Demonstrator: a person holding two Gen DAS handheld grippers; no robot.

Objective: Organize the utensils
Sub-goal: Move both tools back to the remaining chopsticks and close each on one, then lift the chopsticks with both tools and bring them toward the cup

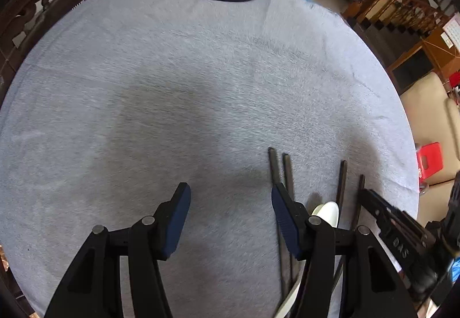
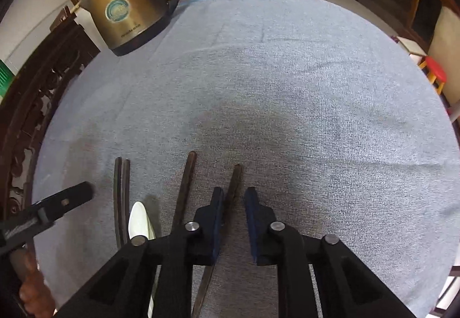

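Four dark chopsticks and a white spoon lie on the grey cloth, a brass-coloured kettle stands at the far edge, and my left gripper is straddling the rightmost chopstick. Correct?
Not quite: the right gripper, jaws open, straddles the rightmost dark chopstick, as the right wrist view shows. The left gripper is open over bare grey cloth. The white spoon and brass-coloured kettle are as you say.

The right gripper [image 2: 234, 220] hangs over the grey cloth [image 2: 287, 105] with its jaws a little apart, around one dark chopstick [image 2: 233, 188]. To its left lie another chopstick [image 2: 185, 188], a white spoon [image 2: 139, 220] and a close pair [image 2: 121, 197]. A brass kettle [image 2: 126, 7] stands far left.
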